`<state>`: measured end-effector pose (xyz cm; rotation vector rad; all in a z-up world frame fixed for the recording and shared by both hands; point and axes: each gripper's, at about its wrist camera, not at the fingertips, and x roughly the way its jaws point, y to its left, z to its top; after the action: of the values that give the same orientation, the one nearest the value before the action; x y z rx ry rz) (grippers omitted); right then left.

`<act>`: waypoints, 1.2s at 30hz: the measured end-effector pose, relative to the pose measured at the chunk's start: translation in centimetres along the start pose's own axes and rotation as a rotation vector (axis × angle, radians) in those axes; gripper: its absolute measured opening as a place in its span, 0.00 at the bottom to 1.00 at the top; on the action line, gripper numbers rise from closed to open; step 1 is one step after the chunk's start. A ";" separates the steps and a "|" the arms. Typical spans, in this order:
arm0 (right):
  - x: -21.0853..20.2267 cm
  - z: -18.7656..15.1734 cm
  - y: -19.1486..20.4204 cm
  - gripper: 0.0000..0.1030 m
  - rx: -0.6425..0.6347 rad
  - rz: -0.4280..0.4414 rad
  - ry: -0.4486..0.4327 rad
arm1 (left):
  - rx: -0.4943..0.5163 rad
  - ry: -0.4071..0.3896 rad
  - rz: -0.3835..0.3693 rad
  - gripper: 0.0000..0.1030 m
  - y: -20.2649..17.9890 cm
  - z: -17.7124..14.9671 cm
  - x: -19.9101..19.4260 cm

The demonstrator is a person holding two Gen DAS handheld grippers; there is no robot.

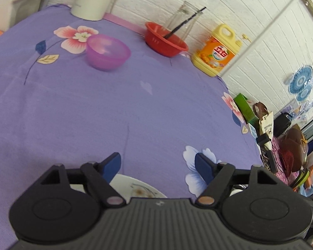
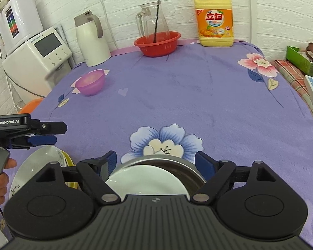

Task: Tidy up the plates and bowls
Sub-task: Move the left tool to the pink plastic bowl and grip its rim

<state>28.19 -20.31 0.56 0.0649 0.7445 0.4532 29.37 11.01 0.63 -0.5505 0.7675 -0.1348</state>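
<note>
My left gripper [image 1: 158, 162] stands open over the purple cloth with nothing between its fingers; a white flowered plate [image 1: 135, 185] lies just below and behind its tips. In the right wrist view the left gripper [image 2: 52, 133] hovers above that white plate [image 2: 37, 162], which rests on a yellow plate [image 2: 68, 158]. My right gripper [image 2: 156, 161] is open above another white plate [image 2: 146, 181] that sits in a steel dish [image 2: 183, 164]; its pads stand beside the dish, not pressing it. A purple bowl [image 1: 107, 52] [image 2: 90, 82] stands alone far back on the left.
A red basket [image 2: 157, 42] with a glass jug [image 2: 152, 23] stands at the back wall, beside a yellow detergent bottle [image 2: 215, 18] and a white thermos [image 2: 91, 39]. White appliances [image 2: 37, 50] stand beyond the left table edge. Clutter lies off the right edge [image 2: 311, 79].
</note>
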 end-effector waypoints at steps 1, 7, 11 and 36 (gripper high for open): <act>0.3 0.2 0.3 1.00 -0.003 0.009 0.004 | -0.004 -0.004 0.008 0.75 0.4 0.3 0.0; 2.6 2.7 2.9 1.00 -0.057 0.051 0.033 | -0.031 -0.033 0.058 0.76 3.3 3.5 -0.1; 4.7 5.3 5.3 1.00 -0.126 0.065 0.034 | -0.044 -0.069 0.112 0.76 5.9 6.5 -0.3; 26.4 15.7 12.5 1.00 -0.237 0.050 0.135 | -0.042 -0.032 0.216 0.77 10.9 19.0 13.2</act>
<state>50.98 3.66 -2.01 -0.1710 0.8182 0.5946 51.12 24.19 -2.08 -0.5053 0.7945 0.0901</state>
